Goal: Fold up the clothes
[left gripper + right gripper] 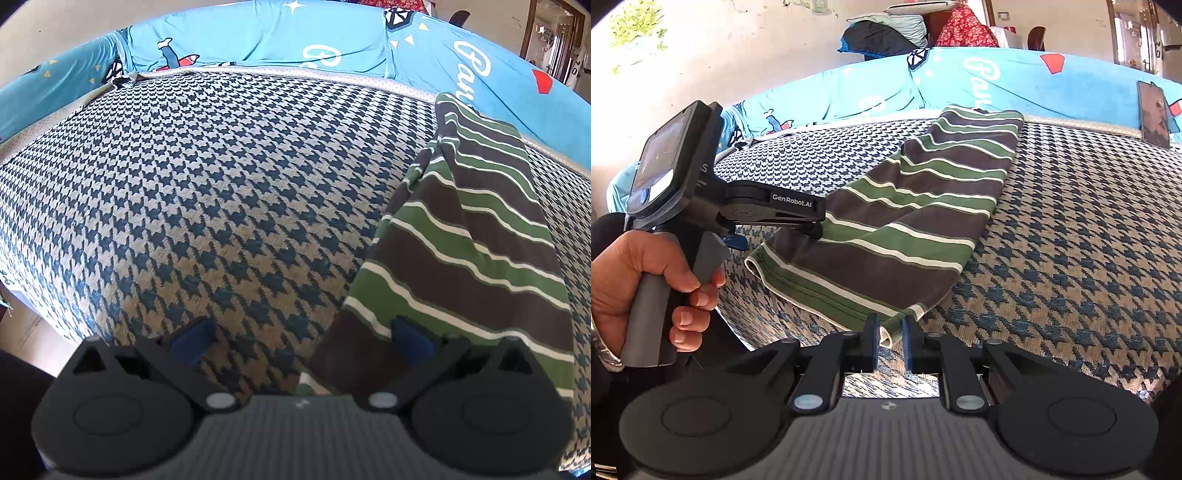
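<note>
A green, brown and white striped garment [916,206] lies folded lengthwise on a houndstooth-covered sofa seat [1071,229]. My right gripper [890,332] is shut on the garment's near corner at the hem. My left gripper [303,332] is open, its right finger over the garment's near left edge [461,240], its left finger over bare seat. In the right wrist view the left gripper [816,225] rests against the garment's left edge, held by a hand [646,277].
A blue printed cover [258,40] drapes the sofa back. A phone [1154,114] leans against it at the right. Piled bedding and red cloth [923,29] sit behind the sofa. The seat's front edge is near me.
</note>
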